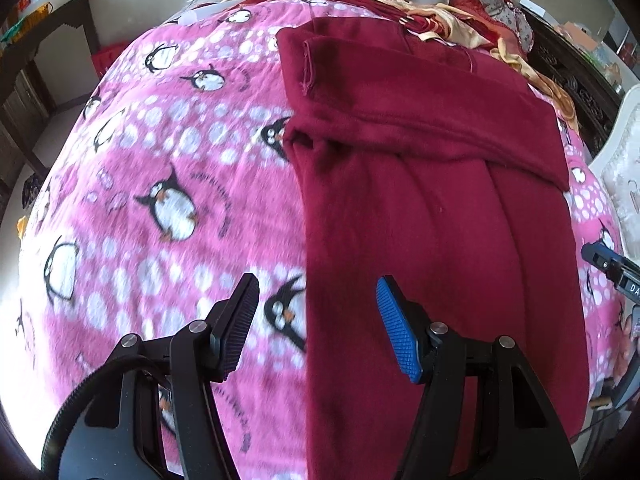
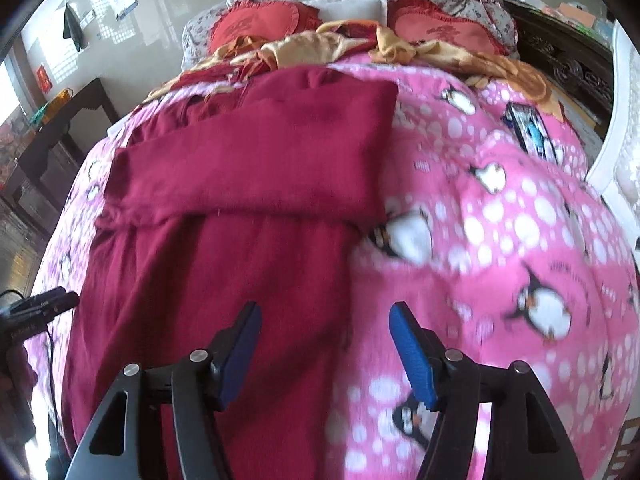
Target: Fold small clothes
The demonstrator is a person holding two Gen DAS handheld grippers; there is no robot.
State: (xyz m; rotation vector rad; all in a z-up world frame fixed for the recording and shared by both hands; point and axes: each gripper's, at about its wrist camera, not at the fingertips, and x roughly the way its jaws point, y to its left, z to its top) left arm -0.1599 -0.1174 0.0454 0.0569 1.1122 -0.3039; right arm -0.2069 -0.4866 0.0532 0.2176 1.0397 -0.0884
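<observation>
Where the pink penguin blanket [image 1: 160, 128] covers the bed: dark red garment [image 1: 432, 208], laid flat, far part folded back over itself into a band. Left gripper [image 1: 316, 320]: jaws approx. half open, nothing between, above garment's left edge. Right gripper [image 2: 326, 344]: jaws approx. half open, empty, above garment's right edge. Far end: red cushions [image 2: 256, 20], orange cloth [image 2: 312, 46].
</observation>
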